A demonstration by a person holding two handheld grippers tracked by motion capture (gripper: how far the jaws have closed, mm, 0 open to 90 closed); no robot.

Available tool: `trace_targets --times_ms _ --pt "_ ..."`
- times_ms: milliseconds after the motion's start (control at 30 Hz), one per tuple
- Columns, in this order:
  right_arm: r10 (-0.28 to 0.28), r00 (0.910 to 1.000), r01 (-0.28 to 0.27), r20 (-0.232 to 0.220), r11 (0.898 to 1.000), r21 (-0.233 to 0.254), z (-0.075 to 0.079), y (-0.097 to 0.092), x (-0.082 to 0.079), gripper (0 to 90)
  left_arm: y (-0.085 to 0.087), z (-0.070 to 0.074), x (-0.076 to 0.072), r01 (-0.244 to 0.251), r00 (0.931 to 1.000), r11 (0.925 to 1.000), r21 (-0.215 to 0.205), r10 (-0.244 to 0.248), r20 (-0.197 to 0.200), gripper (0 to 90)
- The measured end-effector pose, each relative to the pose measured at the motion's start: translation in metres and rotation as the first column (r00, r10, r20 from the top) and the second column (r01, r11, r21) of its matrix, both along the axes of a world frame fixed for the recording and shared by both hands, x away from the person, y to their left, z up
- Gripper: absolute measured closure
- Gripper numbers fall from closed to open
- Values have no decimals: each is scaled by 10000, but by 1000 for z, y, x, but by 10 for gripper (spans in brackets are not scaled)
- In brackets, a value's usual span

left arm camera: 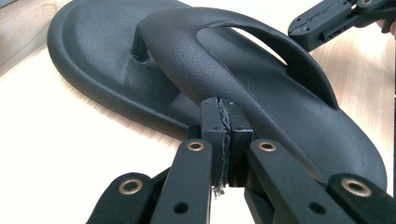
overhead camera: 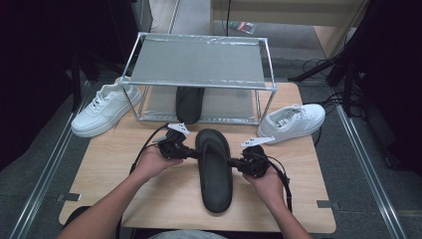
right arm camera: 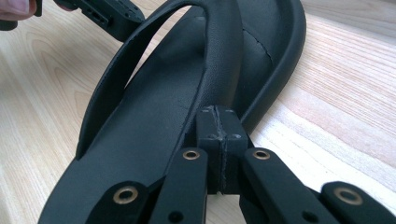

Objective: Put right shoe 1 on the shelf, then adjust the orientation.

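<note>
Between the closed left gripper (overhead camera: 191,152) and right gripper (overhead camera: 234,162), the black flip-flop (overhead camera: 215,172) sat unpinched; pushed unevenly, it could twist or slide away.

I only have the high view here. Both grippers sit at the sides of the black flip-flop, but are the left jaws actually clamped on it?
Observer: No. In the left gripper view the left gripper is shut pad against pad, with nothing of the black flip-flop between them. Its tips butt against the sole's edge, just below the strap.
Operator: And the right one?
Observer: Same. The right gripper is shut on nothing, with its tips against the opposite edge where the strap comes down.
Operator: Are the pads in good shape?
Observer: The left pads look frayed along the seam where they meet.
</note>
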State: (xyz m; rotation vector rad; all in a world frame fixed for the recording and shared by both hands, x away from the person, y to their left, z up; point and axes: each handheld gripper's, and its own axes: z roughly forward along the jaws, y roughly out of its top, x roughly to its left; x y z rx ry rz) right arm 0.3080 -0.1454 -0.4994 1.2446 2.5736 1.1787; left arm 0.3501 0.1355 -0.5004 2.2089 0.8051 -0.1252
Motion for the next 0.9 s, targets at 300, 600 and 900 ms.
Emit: trace_targets --times_ms 300,600,900 --pt "-376 9974 339 611 9976 611 9 -1 -5 820 4 5 2 2 9999 10000 0 -2 117 828" --pt "-536 9946 461 891 9953 846 6 9 -6 615 16 18 2 -202 9991 9997 -147 207 364 720" --pt "-696 9936 650 895 9965 531 -5 17 -4 564 26 30 2 -377 9978 9990 -221 389 545 519"
